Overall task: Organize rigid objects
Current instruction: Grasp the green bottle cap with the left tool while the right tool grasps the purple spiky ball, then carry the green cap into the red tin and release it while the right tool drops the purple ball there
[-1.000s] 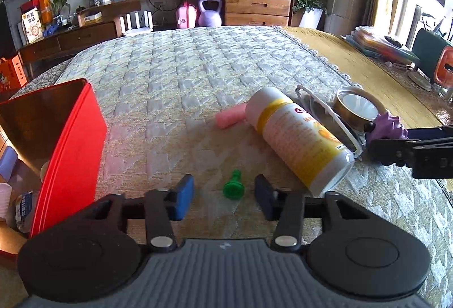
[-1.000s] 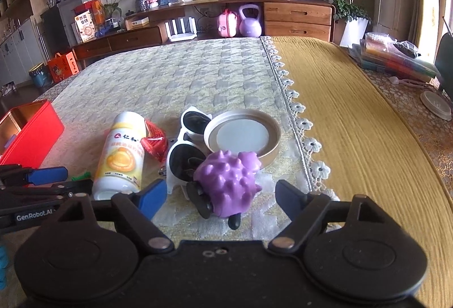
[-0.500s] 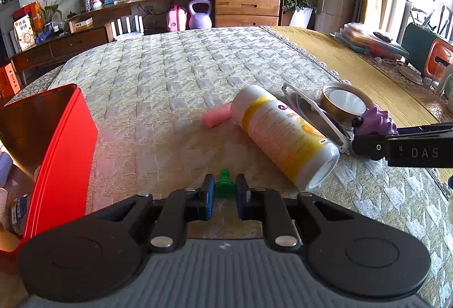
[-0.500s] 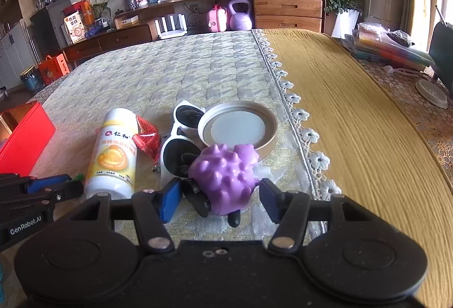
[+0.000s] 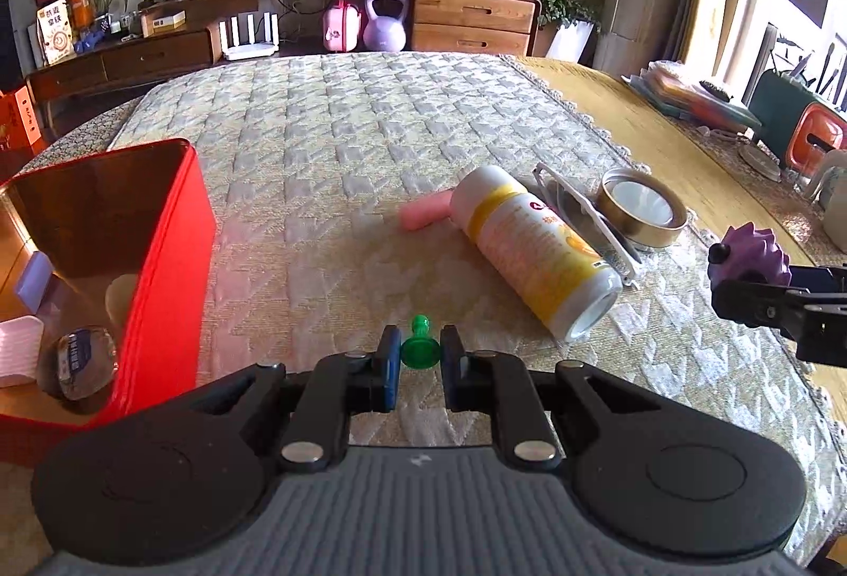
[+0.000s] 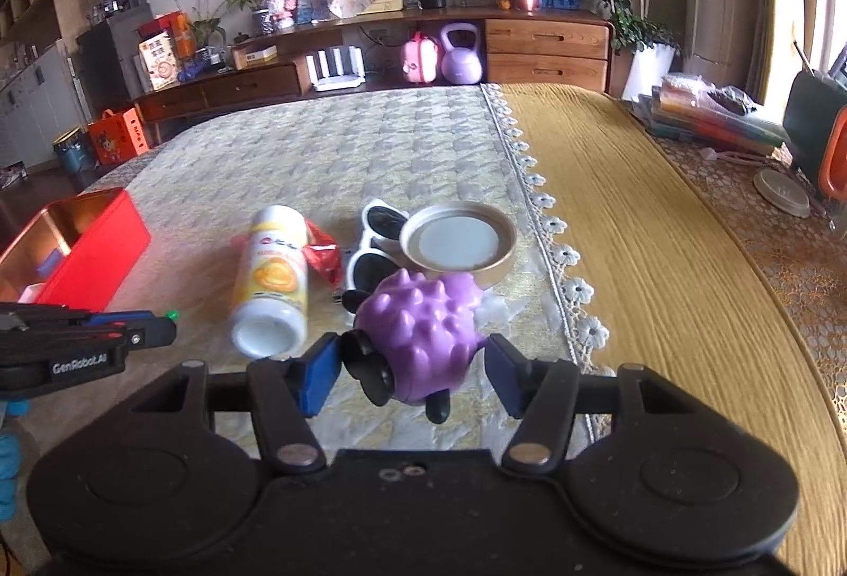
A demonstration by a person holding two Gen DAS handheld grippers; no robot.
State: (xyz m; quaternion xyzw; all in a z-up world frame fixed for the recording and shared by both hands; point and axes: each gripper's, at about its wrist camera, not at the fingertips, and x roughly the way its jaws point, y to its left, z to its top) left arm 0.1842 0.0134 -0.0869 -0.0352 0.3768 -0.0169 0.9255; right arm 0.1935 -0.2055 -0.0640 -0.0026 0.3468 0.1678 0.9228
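green peg [image 5: 420, 347], stem pointing away, upright-tilted

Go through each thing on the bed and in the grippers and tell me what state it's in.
Left hand-held gripper: shut on green peg.
Right hand-held gripper: shut on purple spiky toy.
White bottle: lying on its side.
Red tin: open, lidless.
White sunglasses: folded, lying flat.
Round lid: lying flat.
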